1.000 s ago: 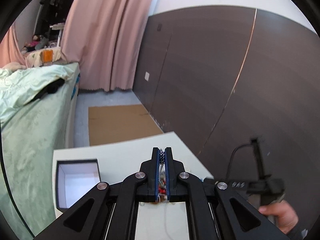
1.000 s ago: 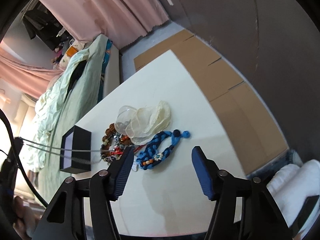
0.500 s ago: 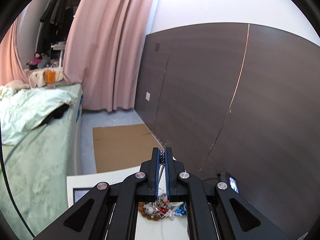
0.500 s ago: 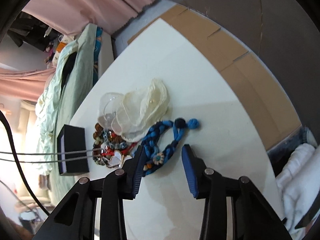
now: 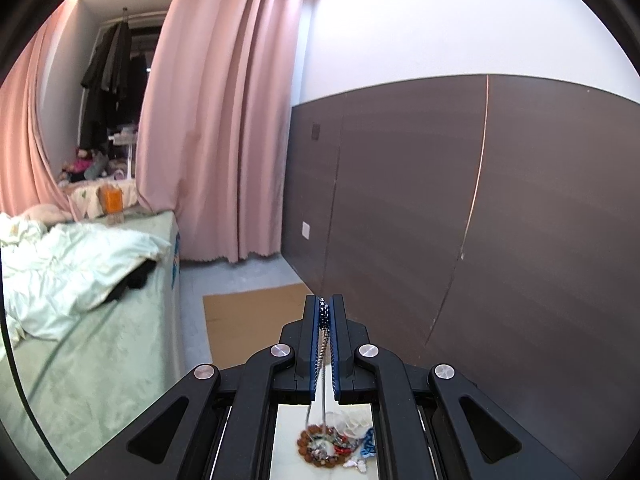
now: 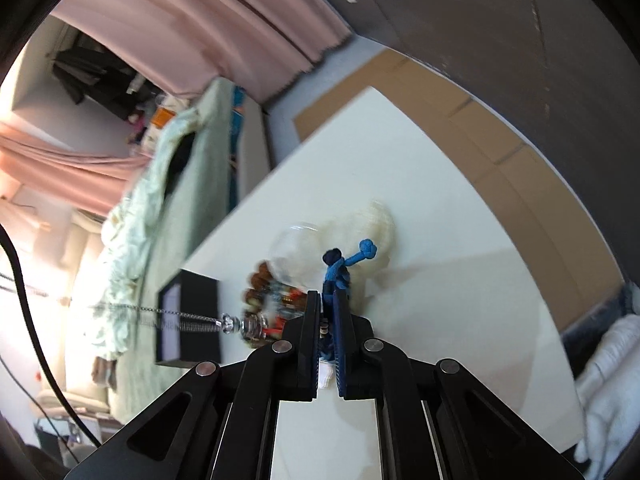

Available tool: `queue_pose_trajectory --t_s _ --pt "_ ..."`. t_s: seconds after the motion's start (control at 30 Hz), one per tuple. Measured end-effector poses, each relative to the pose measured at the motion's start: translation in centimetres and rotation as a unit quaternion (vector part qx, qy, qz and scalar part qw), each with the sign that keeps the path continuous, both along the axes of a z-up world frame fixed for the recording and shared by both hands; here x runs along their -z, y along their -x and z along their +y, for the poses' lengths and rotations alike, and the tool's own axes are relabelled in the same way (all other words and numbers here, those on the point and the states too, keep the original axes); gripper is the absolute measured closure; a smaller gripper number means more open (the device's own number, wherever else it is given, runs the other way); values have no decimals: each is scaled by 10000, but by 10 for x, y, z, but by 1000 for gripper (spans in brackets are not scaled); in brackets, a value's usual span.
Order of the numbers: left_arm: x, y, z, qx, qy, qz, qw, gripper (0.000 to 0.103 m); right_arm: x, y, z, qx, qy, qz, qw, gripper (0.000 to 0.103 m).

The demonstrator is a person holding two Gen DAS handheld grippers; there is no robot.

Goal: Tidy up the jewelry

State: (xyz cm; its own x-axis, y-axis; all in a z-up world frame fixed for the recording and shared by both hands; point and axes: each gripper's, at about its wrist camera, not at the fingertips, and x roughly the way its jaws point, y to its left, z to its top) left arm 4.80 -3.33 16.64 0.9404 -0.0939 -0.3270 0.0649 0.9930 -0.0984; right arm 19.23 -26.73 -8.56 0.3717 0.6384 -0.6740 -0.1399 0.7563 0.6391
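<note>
My left gripper (image 5: 324,305) is shut on a silver chain (image 5: 322,346), held high above the table. The chain hangs down to a tangled jewelry pile (image 5: 328,444) seen far below between the gripper's arms. In the right wrist view the same chain (image 6: 180,315) runs taut from the left to a clear bead (image 6: 240,325) at the pile (image 6: 268,296). My right gripper (image 6: 326,298) is low over the white table (image 6: 440,280). Its jaws are closing on a blue braided bracelet (image 6: 352,258), whose knotted end sticks out beyond the fingertips.
An open black box (image 6: 188,320) stands left of the pile. Cream and clear organza pouches (image 6: 360,224) lie just behind the bracelet. A bed with green bedding (image 5: 80,280) lies left of the table. Cardboard (image 6: 500,152) covers the floor by the dark wall panel (image 5: 480,220).
My left gripper rose with the chain, and the table and box sank out of its view. The right gripper's jaws went from wide apart to closed around the blue bracelet.
</note>
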Motion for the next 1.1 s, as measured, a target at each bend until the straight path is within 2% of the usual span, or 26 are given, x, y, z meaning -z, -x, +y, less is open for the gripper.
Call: queue_pose_trajectory --t_s 0.27,0.47,0.7,0.87,1.1 --pt "-22 4 14 -219 -182 -219 9994 98 -24 8 10 -185 -611 -418 9971 96" --pt "-34 8 31 -434 -294 -336 9981 98 -43 16 29 -488 -1020 -779 9905 95" --pt "-41 9 55 -781 -360 -434 9953 98 -49 17 58 -798 -1303 -920 9840 95" --pt "-32 -1 67 -905 -319 -371 9947 98 -51 15 72 -930 -1385 -1055 9803 95" --pt "-5 -21 77 -920 -260 -85 9954 98 -46 2 77 -898 -1463 -969 9804 95"
